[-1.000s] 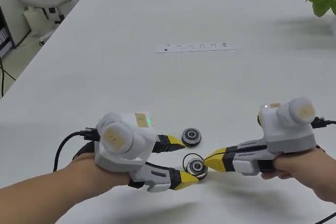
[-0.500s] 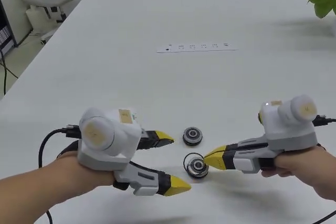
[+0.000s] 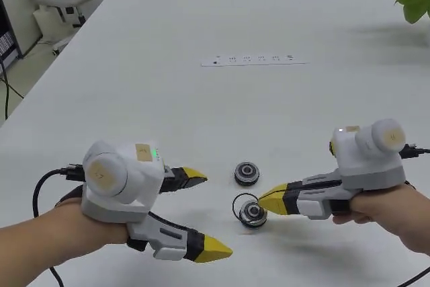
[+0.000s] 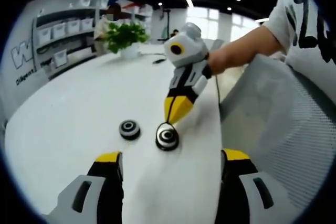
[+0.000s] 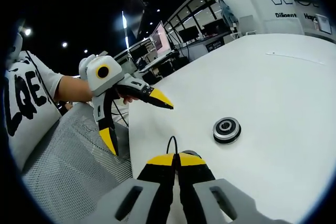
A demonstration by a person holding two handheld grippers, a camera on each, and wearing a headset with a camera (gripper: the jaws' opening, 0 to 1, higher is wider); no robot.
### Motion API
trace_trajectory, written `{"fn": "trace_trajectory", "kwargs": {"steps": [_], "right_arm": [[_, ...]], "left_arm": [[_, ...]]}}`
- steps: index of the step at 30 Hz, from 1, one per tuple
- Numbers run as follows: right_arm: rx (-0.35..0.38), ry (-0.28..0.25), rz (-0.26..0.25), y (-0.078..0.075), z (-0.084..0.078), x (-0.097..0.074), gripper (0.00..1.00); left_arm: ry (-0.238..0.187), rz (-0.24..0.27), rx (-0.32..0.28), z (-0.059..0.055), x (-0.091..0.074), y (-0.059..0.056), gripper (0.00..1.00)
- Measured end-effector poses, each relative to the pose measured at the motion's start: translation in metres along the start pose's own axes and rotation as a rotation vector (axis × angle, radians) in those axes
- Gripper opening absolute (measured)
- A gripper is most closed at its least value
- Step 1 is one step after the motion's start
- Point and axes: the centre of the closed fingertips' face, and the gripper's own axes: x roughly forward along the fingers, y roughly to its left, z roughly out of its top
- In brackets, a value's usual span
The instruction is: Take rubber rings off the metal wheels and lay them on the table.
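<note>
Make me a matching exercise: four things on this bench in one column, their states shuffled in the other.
1. left claw
2. right claw
3. nearer metal wheel
4. farther metal wheel

A. shut on a rubber ring
B. open, holding nothing
C. that ring partly pulled off it
D. lies apart, untouched by either claw

Pairs: 1-B, 2-A, 3-C, 4-D.

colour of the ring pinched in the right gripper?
Black: a thin rubber ring, clearest in the head view.
</note>
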Motion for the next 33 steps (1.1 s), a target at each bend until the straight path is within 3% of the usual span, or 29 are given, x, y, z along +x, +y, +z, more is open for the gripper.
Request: {"fn": "trace_trajectory", "kwargs": {"steps": [12,33], "right_arm": [[-0.033,0.035,0.021,0.006,0.004,0.011,0.00],[-0.031,0.031,-0.038,-0.011,0.020,0.034,0.00]], "left_arm": [[0.003,0.010,-0.013,-0.008,-0.007,0.003,0.84],[-0.017,0.035,-0.033,-0.008,-0.014,0.009,0.84]]}}
